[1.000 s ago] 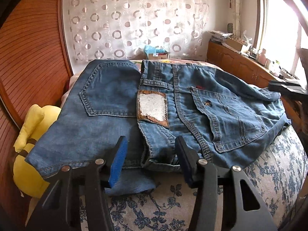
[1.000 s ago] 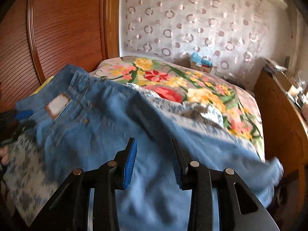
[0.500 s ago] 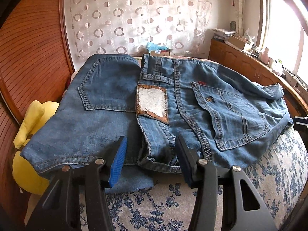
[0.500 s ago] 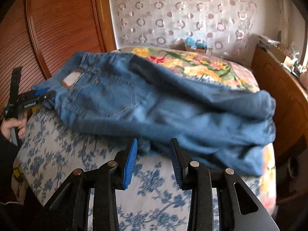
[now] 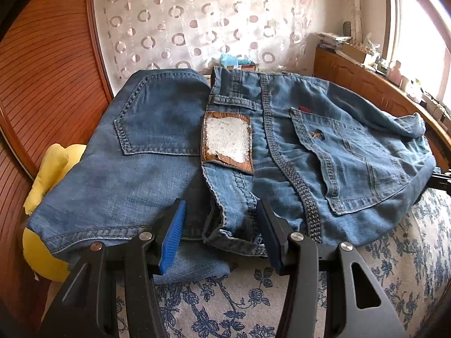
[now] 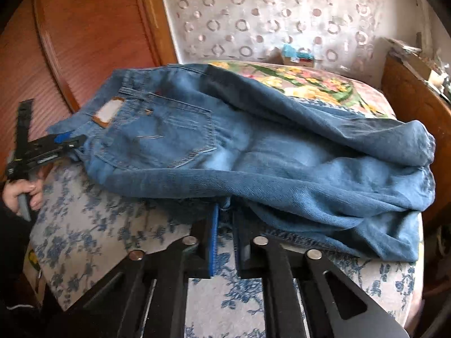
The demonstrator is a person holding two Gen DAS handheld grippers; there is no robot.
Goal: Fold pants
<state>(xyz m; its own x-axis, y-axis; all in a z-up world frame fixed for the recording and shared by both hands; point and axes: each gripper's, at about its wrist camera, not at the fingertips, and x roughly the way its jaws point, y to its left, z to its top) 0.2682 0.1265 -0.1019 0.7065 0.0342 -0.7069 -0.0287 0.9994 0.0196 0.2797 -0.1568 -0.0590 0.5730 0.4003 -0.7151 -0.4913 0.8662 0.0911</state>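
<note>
Right wrist shows my right gripper (image 6: 224, 211) jaws pinching the blue denim pants (image 6: 253, 152) fold at 6 o'clock; I'd lift evenly, left gripper (image 5: 220, 228) jaws wide.

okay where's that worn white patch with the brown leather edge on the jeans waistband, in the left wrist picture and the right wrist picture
Left wrist view: the white patch with the brown leather border sits near the picture's centre, on the blue denim jeans, above the open left gripper.
Right wrist view: the same patch shows small at upper left, near the waistband.
Shared landmark: the stitched back pocket beside the patch.
</note>
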